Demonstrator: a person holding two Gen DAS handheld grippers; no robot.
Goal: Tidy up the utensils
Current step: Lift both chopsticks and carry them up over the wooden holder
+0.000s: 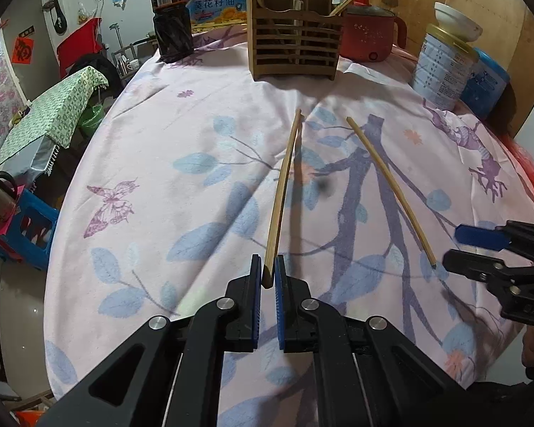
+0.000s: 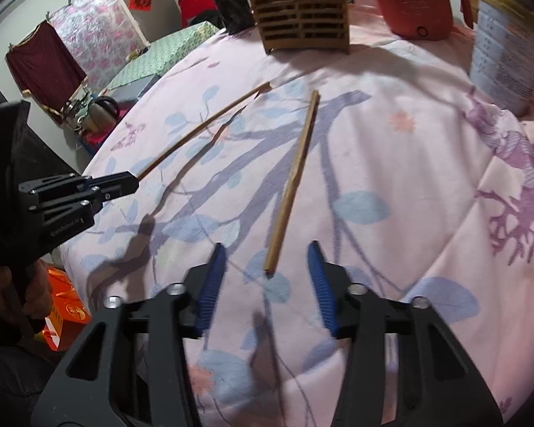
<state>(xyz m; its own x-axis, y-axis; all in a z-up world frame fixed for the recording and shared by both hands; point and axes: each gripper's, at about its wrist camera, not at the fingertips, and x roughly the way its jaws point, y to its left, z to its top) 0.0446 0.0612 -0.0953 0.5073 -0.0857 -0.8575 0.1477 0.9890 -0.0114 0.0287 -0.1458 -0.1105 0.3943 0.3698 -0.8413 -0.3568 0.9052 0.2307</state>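
Already the left gripper [image 1: 268,277] is pinching the near end of one bamboo chopstick [image 1: 283,192], its far tip pointing ahead toward the slatted wooden holder [image 1: 295,48]. Meanwhile the right gripper [image 2: 267,277] is hanging wide open around the second chopstick's [image 2: 293,181] near end, which is lying on the cloth between its fingers; closing on it looks like the next move, then carrying both forward to the holder.

Even, moderately bright indoor light, apparently from overhead. Soft dark shadows fall on the tablecloth [image 1: 181,135] just beside the raised chopstick [image 1: 281,192], with broader ones near the utensil holder [image 2: 302,17]. No strong glare. Heavy fisheye bending and black vignette at the corners of both views. Right wrist view is slightly motion-blurred toward the holder; left wrist view is sharper.
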